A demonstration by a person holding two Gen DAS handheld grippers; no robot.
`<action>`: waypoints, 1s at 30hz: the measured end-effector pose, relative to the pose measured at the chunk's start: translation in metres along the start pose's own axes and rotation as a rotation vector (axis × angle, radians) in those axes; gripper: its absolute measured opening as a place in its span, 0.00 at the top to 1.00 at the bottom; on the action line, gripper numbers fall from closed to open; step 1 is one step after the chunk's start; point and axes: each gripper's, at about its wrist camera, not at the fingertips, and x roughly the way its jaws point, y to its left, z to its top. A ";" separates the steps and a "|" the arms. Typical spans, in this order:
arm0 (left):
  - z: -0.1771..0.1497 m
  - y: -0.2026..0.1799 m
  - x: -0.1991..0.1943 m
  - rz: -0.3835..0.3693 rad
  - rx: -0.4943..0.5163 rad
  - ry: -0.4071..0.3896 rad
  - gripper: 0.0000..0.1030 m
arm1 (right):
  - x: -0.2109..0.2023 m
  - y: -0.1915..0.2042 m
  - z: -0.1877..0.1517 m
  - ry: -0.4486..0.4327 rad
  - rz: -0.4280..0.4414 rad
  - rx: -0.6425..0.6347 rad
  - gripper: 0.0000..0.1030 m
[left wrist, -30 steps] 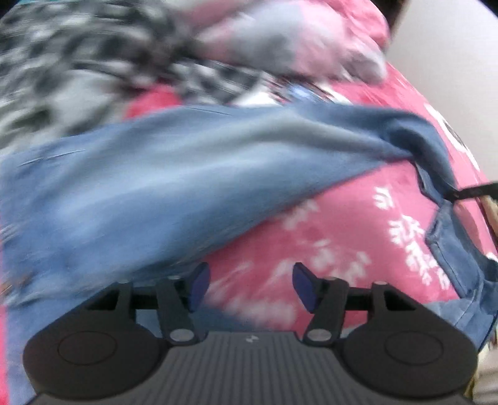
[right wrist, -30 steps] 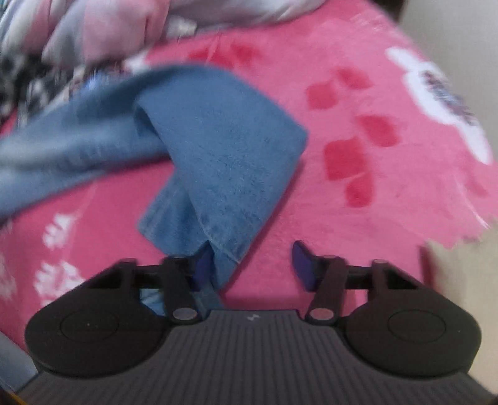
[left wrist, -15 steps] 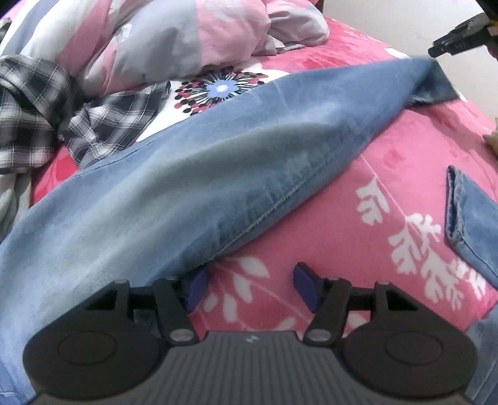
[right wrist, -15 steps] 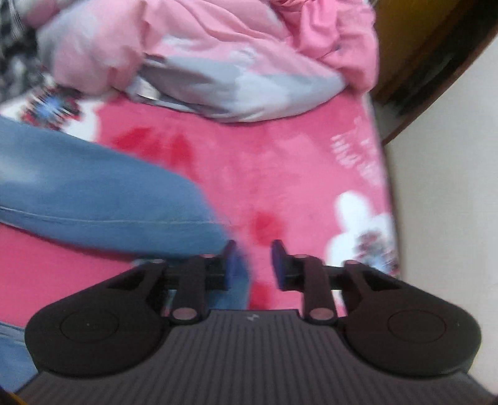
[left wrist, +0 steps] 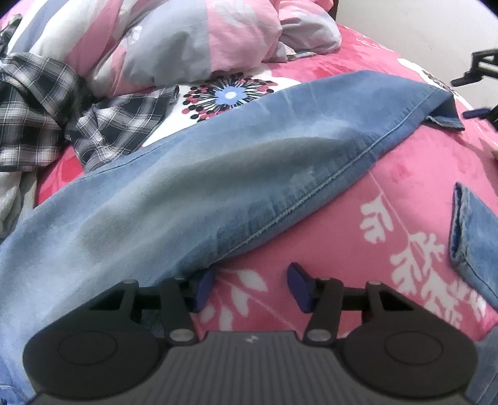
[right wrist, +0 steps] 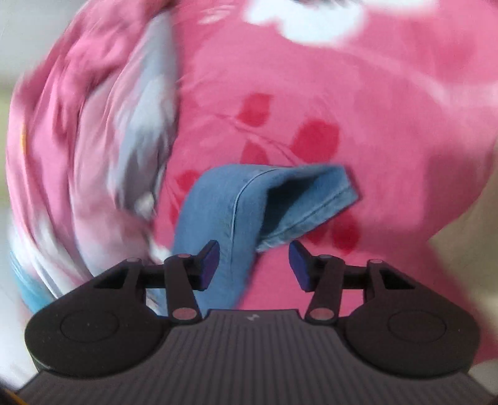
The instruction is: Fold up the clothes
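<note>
Blue jeans lie on a pink bedspread (left wrist: 389, 193). One leg (left wrist: 249, 174) runs from lower left to upper right in the left wrist view, and the other leg's cuff (left wrist: 473, 243) is at the right. My left gripper (left wrist: 251, 288) is closing; its left pad touches the leg's edge, with only bedspread between the pads. My right gripper (right wrist: 253, 264) is opening over that leg's cuff (right wrist: 264, 199). Denim lies between its pads, beside the left one and free of the right one. One of the right gripper's fingers (left wrist: 476, 113) shows at the right edge of the left wrist view.
A black-and-white plaid shirt (left wrist: 40, 102) is crumpled at the far left. A bunched pink and grey quilt (left wrist: 186, 40) lies along the far side of the bed. A pale wall (left wrist: 420, 25) borders the bed at the right.
The right gripper has rolled and swung round, and its jaws have widened off the cuff, which now rests on the bed. The left gripper's jaws have narrowed a little; it has stayed in place.
</note>
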 end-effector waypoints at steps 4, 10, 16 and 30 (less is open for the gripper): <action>0.001 -0.002 0.003 0.006 -0.012 -0.007 0.57 | 0.033 -0.021 0.021 -0.052 -0.017 0.156 0.51; 0.004 -0.004 0.006 0.008 -0.023 -0.030 0.84 | 0.046 0.008 0.032 -0.140 0.016 0.035 0.93; 0.006 0.000 0.006 -0.013 -0.049 -0.022 0.89 | 0.002 0.102 0.012 -0.340 0.085 -0.529 0.97; 0.009 0.002 0.005 -0.028 -0.017 -0.019 0.83 | -0.007 -0.014 0.062 -0.368 -0.123 0.041 0.65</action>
